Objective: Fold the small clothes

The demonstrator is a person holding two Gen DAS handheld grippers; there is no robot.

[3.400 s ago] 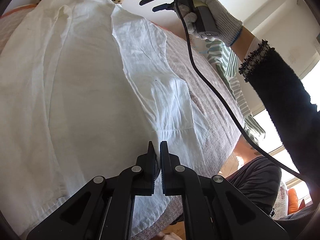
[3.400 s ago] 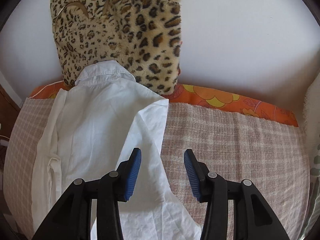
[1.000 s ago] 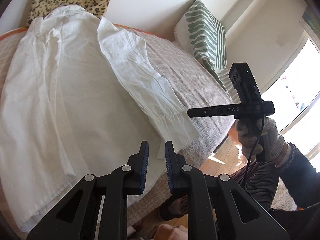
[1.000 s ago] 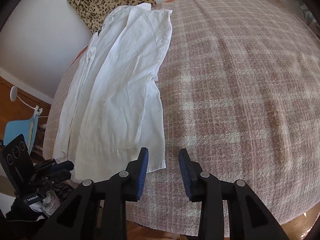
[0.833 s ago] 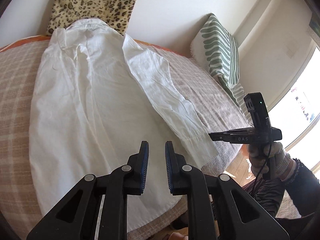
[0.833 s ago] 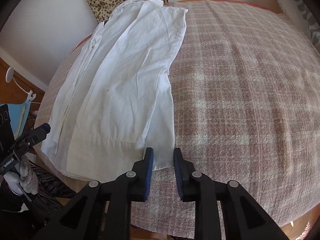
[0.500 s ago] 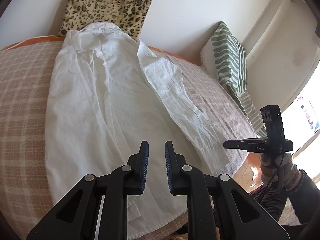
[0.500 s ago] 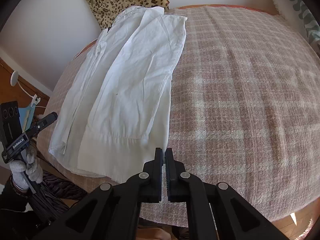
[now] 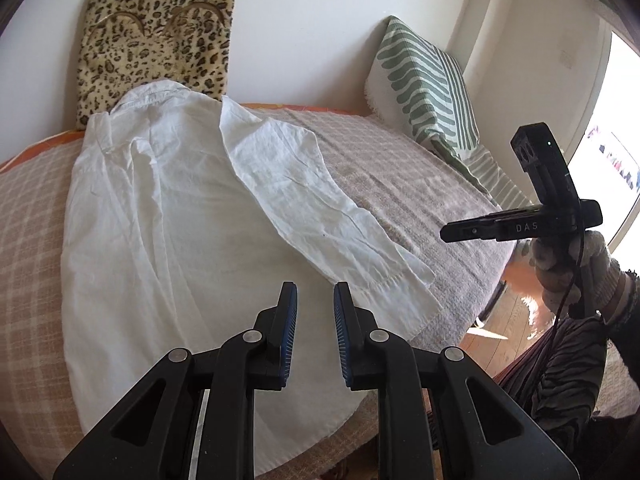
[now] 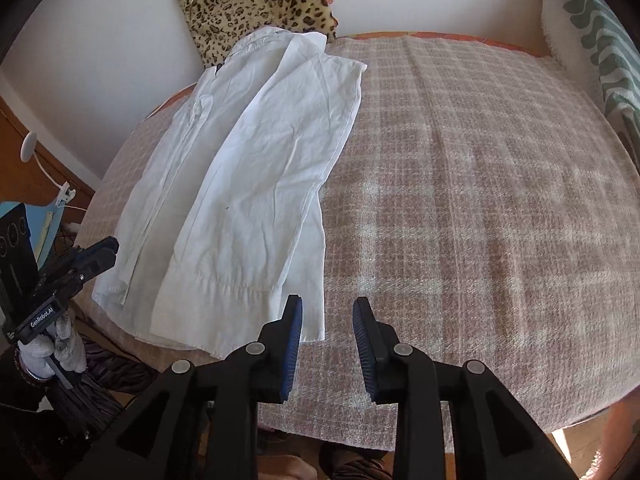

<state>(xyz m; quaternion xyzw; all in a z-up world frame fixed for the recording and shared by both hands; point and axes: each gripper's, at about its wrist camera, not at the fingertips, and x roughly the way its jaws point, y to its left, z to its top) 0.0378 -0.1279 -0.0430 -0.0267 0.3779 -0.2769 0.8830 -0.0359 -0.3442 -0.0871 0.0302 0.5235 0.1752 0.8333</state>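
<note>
A white long-sleeved shirt (image 9: 168, 232) lies flat on the bed, collar toward the wall, with one sleeve (image 9: 320, 216) folded along its right side. It also shows in the right wrist view (image 10: 248, 184). My left gripper (image 9: 314, 300) is open and empty, above the shirt's hem near the sleeve cuff. My right gripper (image 10: 326, 312) is open and empty, just off the shirt's lower right corner at the bed's front edge. The right gripper also shows from the side in the left wrist view (image 9: 520, 228).
The bed has a pink checked blanket (image 10: 480, 200). A leopard-print cushion (image 9: 156, 40) leans on the wall behind the collar. A green striped pillow (image 9: 432, 92) stands at the right. The wooden floor (image 9: 504, 320) lies below the bed's edge.
My right gripper, shut half a second ago, has opened. My left gripper has opened a little wider and pulled back. The shirt has not moved.
</note>
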